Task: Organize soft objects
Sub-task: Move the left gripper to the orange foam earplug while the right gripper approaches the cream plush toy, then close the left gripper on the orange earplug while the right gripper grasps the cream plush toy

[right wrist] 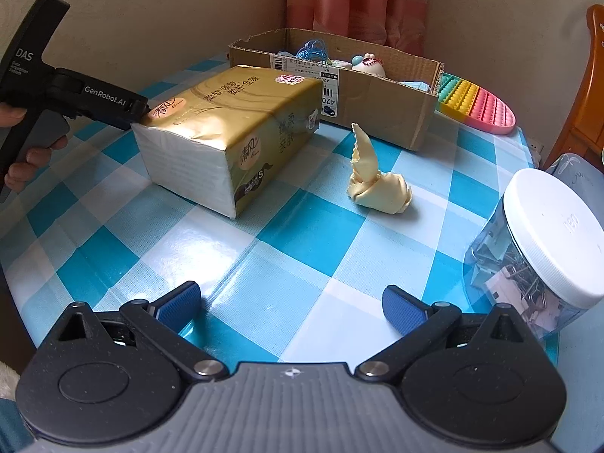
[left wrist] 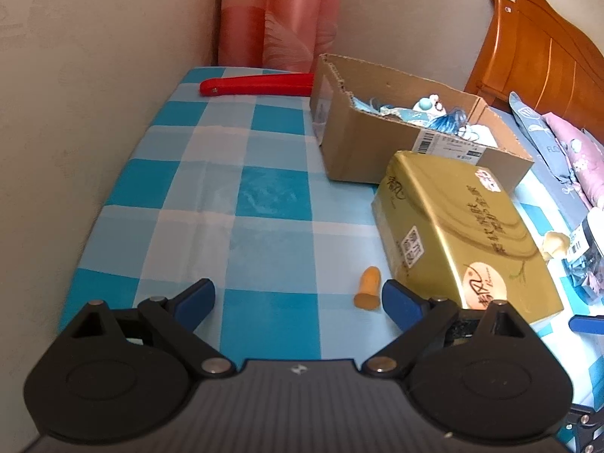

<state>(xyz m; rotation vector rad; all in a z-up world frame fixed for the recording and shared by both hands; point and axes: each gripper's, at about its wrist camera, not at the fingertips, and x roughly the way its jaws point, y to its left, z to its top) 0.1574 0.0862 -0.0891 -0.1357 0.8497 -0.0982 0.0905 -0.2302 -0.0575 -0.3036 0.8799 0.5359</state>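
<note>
A gold tissue pack (left wrist: 460,234) lies on the blue checked tablecloth (left wrist: 241,196); it also shows in the right wrist view (right wrist: 230,128). A small orange foam earplug (left wrist: 368,287) lies just ahead of my open, empty left gripper (left wrist: 298,304), close to its right finger. A crumpled pale yellow cloth (right wrist: 377,185) lies in front of my open, empty right gripper (right wrist: 290,307), well apart from it. An open cardboard box (right wrist: 362,94) behind holds several soft toys; it also shows in the left wrist view (left wrist: 377,139).
A clear jar of binder clips with a white lid (right wrist: 543,249) stands right of my right gripper. A rainbow pop-it pad (right wrist: 479,105) lies beside the box. A red tool (left wrist: 256,85) lies at the table's back. Wooden bed headboard (left wrist: 540,49) and bedding are at right.
</note>
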